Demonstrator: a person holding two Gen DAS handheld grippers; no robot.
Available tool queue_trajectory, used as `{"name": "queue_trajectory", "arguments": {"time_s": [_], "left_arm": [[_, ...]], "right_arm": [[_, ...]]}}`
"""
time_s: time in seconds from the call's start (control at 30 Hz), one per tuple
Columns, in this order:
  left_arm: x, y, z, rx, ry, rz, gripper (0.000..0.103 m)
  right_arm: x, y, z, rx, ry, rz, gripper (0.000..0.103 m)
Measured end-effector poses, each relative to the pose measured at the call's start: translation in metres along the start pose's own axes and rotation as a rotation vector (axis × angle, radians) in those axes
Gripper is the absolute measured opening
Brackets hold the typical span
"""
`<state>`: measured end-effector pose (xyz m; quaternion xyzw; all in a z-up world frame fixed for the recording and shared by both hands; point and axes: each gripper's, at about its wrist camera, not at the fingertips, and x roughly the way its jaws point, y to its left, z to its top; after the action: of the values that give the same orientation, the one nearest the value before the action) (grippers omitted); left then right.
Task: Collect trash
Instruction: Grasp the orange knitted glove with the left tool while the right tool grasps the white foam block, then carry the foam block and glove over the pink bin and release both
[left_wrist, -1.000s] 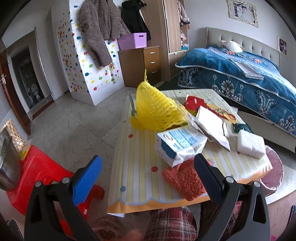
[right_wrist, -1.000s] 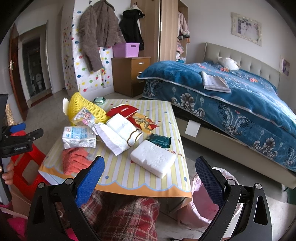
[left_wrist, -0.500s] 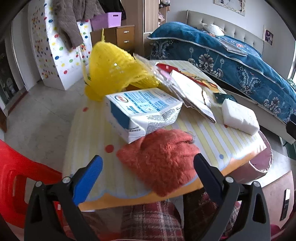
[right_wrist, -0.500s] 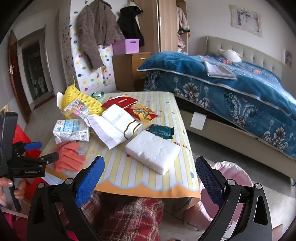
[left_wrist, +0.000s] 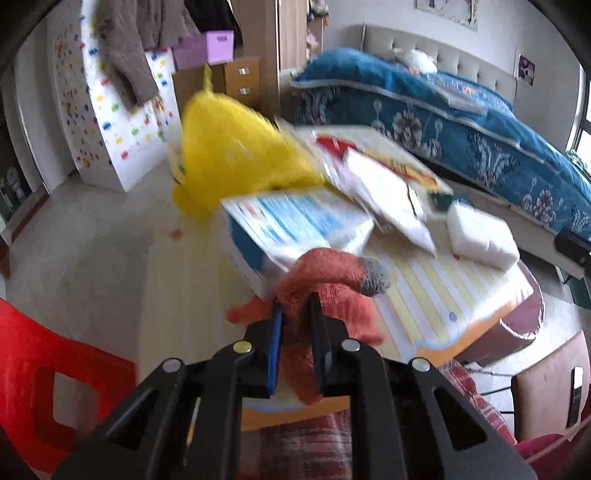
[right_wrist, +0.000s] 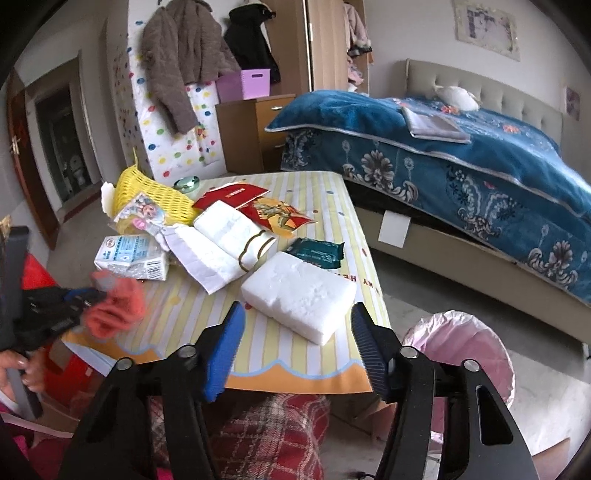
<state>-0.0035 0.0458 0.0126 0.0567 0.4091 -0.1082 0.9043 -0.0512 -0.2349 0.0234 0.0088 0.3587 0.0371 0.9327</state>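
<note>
Left wrist view puts your left gripper (left_wrist: 295, 314) down at the near edge of the low table with the yellow-and-white striped cloth (left_wrist: 436, 284). Its jaws have just been closing, and they now stand nearly together, pinching a fold of the orange knitted glove with a grey fingertip (left_wrist: 332, 291). That glove lies at the table's near left corner, touching the blue-and-white carton (left_wrist: 291, 225) just behind it. Behind the carton sits the yellow foam mesh sleeve (left_wrist: 236, 147), blurred in this view. To the right of the carton you have the white paper wrapper with a gold edge (left_wrist: 384, 192), and further right the white foam block (left_wrist: 480, 236).

Right wrist view shows your left hand (right_wrist: 18, 369) at the far left, on the handle of that gripper, with the glove bunched at its tip. Moving right across the table come the carton, the white wrapper, the red and yellow printed packets (right_wrist: 273, 214) and the dark green foil packet (right_wrist: 317, 251). Your right gripper (right_wrist: 297, 325) has also just been closing; its blue pads stand on either side of the foam block's near end without pressing on it, so it holds nothing. Right of the table, on the floor, stands the bin lined with a pink plastic bag (right_wrist: 465, 343).
</note>
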Motion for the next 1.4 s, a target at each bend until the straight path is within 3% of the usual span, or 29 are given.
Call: {"name": "queue_trajectory", "arguments": {"time_s": [0.2, 0.37, 0.5, 0.67, 0.87, 0.93, 1.0, 1.2, 1.4], "left_arm": [[-0.048, 0.011, 0.016, 0.003, -0.133, 0.01, 0.012], [-0.081, 0.015, 0.025, -0.009, -0.232, 0.009, 0.012], [-0.093, 0.01, 0.032, -0.019, -0.275, -0.024, 0.012], [-0.088, 0.002, 0.042, -0.015, -0.282, -0.044, 0.012], [-0.082, -0.012, 0.042, -0.003, -0.274, -0.066, 0.012], [-0.083, -0.017, 0.042, 0.006, -0.275, -0.076, 0.012], [-0.084, -0.022, 0.043, 0.014, -0.279, -0.087, 0.012], [-0.082, -0.072, 0.062, 0.093, -0.296, -0.195, 0.012], [-0.056, -0.151, 0.082, 0.202, -0.292, -0.348, 0.012]], "right_arm": [[-0.002, 0.008, 0.004, -0.036, -0.021, 0.015, 0.054], [0.003, 0.008, 0.004, -0.043, -0.004, 0.023, 0.065], [0.018, 0.005, -0.003, -0.048, 0.021, 0.046, 0.076], [0.047, -0.002, -0.009, -0.06, 0.057, 0.044, 0.076], [0.076, -0.018, -0.012, -0.015, 0.106, 0.06, 0.059], [0.081, -0.02, -0.014, -0.008, 0.12, 0.069, 0.035], [0.075, -0.023, -0.013, -0.007, 0.097, 0.066, 0.028], [0.029, -0.043, -0.014, 0.002, 0.005, 0.014, 0.028], [-0.021, -0.093, -0.029, 0.071, -0.037, -0.136, 0.028]]}}
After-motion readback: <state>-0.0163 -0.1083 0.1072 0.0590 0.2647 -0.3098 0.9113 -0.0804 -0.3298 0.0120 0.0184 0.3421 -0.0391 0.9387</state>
